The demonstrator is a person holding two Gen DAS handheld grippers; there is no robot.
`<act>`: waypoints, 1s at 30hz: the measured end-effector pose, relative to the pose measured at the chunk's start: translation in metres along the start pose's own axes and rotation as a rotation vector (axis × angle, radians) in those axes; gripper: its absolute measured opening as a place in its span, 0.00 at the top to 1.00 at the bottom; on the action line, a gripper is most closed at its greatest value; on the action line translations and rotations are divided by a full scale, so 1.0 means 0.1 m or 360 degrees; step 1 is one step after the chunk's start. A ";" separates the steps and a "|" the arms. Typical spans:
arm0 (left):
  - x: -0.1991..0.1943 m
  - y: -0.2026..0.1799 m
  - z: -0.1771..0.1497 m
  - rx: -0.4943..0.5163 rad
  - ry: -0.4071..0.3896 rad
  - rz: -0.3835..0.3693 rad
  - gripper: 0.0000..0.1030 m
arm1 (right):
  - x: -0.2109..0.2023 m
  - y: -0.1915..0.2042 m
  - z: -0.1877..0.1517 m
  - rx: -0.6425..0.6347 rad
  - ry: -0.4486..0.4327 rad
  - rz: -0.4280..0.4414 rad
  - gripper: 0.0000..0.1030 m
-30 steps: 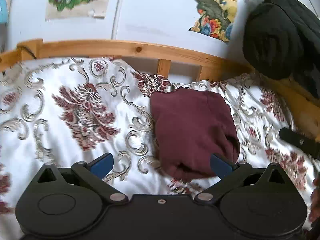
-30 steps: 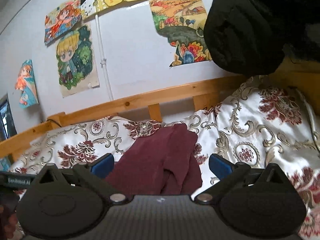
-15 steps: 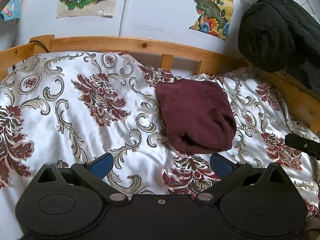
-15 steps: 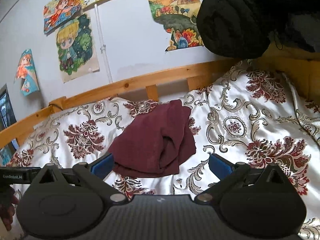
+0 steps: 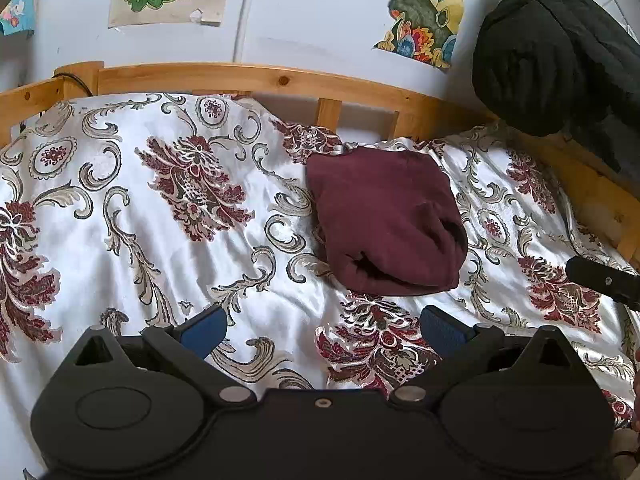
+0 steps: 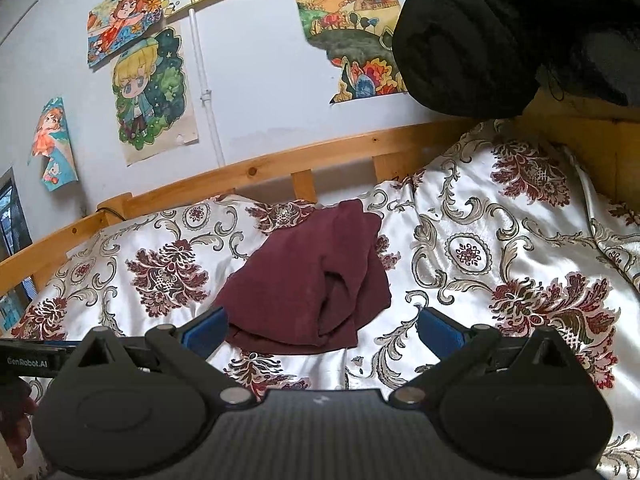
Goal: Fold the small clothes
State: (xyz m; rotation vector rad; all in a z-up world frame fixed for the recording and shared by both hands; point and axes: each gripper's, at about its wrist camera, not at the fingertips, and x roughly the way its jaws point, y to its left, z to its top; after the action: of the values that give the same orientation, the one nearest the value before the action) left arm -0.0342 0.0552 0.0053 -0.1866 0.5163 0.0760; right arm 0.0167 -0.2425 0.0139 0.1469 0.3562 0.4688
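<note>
A dark maroon garment (image 5: 384,220) lies folded into a compact bundle on the floral bedspread (image 5: 160,208), near the wooden rail. It also shows in the right wrist view (image 6: 308,292). My left gripper (image 5: 322,330) is open and empty, held above the spread short of the bundle. My right gripper (image 6: 320,330) is open and empty, just in front of the bundle's near edge. The right gripper's body shows at the right edge of the left wrist view (image 5: 604,282).
A wooden bed rail (image 5: 280,80) runs along the far side and right side. A black coat (image 5: 552,52) hangs at the right above the bed corner. Posters (image 6: 148,92) cover the wall. The left gripper's side shows at the left edge (image 6: 28,360).
Both grippers have pulled back and up from the maroon bundle, which now lies farther off on the spread. Both stay open and empty.
</note>
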 end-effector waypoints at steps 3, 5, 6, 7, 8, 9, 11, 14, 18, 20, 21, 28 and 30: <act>0.01 0.00 -0.01 0.0007 0.0004 0.0000 0.01 | 0.01 -0.01 0.00 0.0011 0.0002 0.0002 0.00; 0.01 -0.01 -0.01 0.0010 0.0004 0.0005 0.01 | 0.01 -0.02 0.00 0.0016 0.0002 0.0003 0.00; 0.01 -0.01 -0.01 0.0007 0.0005 0.0007 0.01 | 0.01 -0.02 0.00 0.0017 0.0002 0.0002 0.00; 0.01 0.00 -0.01 0.0001 0.0008 0.0007 0.01 | 0.01 -0.02 0.00 0.0017 0.0002 0.0002 0.00; 0.01 0.01 -0.01 -0.0005 0.0010 0.0007 0.01 | 0.01 -0.02 0.00 0.0018 0.0002 0.0002 0.00; 0.01 0.01 -0.01 -0.0010 0.0011 0.0008 0.01 | 0.01 -0.02 0.00 0.0018 0.0002 0.0002 0.00; 0.01 0.02 -0.01 -0.0018 0.0012 0.0013 0.01 | 0.01 -0.02 0.00 0.0020 0.0002 0.0002 0.00; 0.00 0.02 -0.01 -0.0022 0.0011 0.0015 0.01 | 0.01 -0.03 0.00 0.0019 0.0002 0.0003 0.00; 0.00 0.01 -0.01 -0.0022 0.0007 0.0017 0.01 | 0.01 -0.03 0.00 0.0019 0.0003 0.0004 0.00; 0.00 0.01 -0.01 -0.0022 0.0008 0.0017 0.01 | 0.01 -0.03 0.00 0.0020 0.0002 0.0003 0.00; 0.00 0.01 0.00 -0.0021 0.0010 0.0016 0.01 | 0.01 -0.03 0.00 0.0020 0.0002 0.0004 0.00; 0.00 0.01 -0.01 -0.0021 0.0010 0.0014 0.01 | 0.01 -0.03 -0.01 0.0035 0.0001 -0.0006 0.00; 0.00 0.01 -0.01 -0.0023 0.0012 0.0016 0.01 | 0.01 -0.03 -0.01 0.0035 0.0002 -0.0006 0.00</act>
State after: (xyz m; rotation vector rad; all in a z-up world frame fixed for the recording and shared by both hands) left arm -0.0345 0.0560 0.0042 -0.1983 0.5242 0.0887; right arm 0.0190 -0.2446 0.0121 0.1674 0.3627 0.4613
